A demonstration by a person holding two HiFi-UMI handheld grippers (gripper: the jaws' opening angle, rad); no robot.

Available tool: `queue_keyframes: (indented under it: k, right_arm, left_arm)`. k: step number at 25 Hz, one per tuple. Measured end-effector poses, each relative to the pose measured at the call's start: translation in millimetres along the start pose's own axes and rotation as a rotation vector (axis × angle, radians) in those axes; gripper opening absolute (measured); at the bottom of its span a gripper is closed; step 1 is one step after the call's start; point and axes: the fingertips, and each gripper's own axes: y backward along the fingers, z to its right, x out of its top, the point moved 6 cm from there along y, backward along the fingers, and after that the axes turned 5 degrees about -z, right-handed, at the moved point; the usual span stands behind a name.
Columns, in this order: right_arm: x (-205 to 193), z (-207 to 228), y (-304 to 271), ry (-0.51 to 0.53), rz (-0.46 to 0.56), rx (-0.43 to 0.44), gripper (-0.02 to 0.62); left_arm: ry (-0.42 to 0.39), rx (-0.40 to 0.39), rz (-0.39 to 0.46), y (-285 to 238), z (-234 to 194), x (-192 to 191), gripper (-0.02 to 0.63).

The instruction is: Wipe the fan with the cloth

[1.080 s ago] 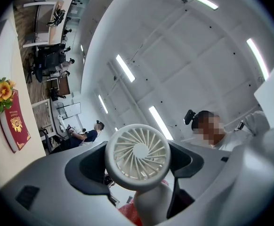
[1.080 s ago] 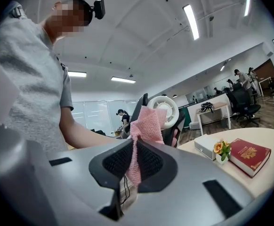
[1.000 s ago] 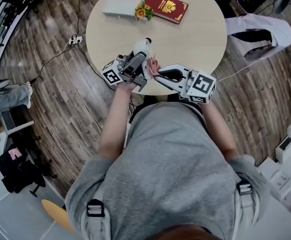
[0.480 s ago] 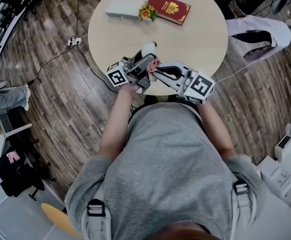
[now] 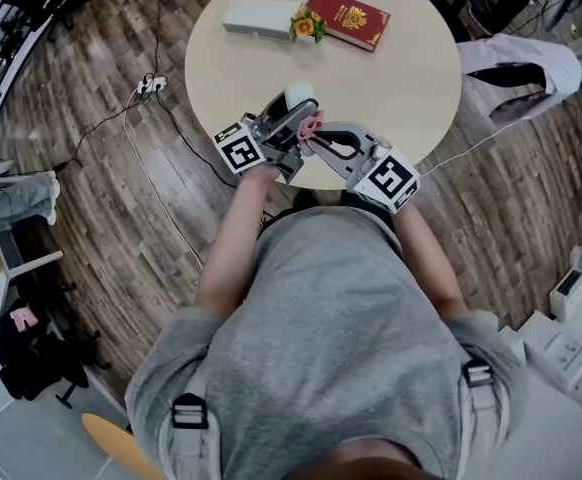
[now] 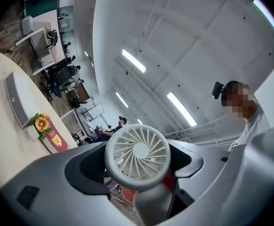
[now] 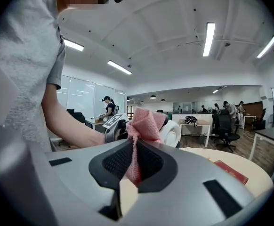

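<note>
Pink cloth (image 7: 145,122), nipped in right gripper (image 7: 136,147), half hides the fan (image 6: 137,152) clamped in left gripper (image 6: 146,175)

Bright, even office light, with strong fisheye in every view of mine.

Ceiling strip lights (image 6: 133,61) blow out white at 12 o'clock in the left gripper view; another strip (image 7: 207,39) glares at 1 o'clock in the right one. Corners fall black. The surface (image 5: 391,78) is evenly lit with soft shadows. My right tongs (image 7: 133,166) look slightly soft at 6 o'clock.
</note>
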Motion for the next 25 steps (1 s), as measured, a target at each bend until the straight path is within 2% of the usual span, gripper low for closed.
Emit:
queue_keyframes:
  k: [4, 8, 11, 14, 18, 22, 25]
  right_arm:
    - [1.6, -10.3, -15.2, 0.125, -0.047, -0.03, 0.028]
    - [-4.3, -20.8, -29.7, 0.141, -0.07, -0.062, 0.029]
    - [-6.7, -27.7, -36.6, 0.183, -0.091, -0.067, 0.029]
    - [-9.7, -31.7, -36.9, 0.179, -0.095, -0.063, 0.029]
    - [-14.4, -35.9, -33.1, 0.057, -0.036, -0.074, 0.029]
    - [-16.8, -34.1, -30.4, 0.0, -0.005, -0.094, 0.031]
    - [-19.0, -31.1, -27.4, 0.01, -0.014, -0.106, 0.031]
  left_arm:
    - [-0.035, 0.07, 0.003, 12.0, -2.2, 8.7, 0.38]
    - [-0.056, 0.157, 0.019, 23.2, -9.5, 14.5, 0.38]
    - [-0.046, 0.191, 0.047, 31.5, -14.6, 19.0, 0.38]
    - [-0.011, 0.157, 0.088, 35.3, -17.8, 23.3, 0.38]
    - [0.023, 0.133, 0.096, 46.0, -19.8, 25.7, 0.38]
    - [0.109, -0.014, 0.171, 49.4, -18.2, 32.0, 0.38]
    - [0.139, -0.07, 0.19, 52.1, -13.4, 34.1, 0.38]
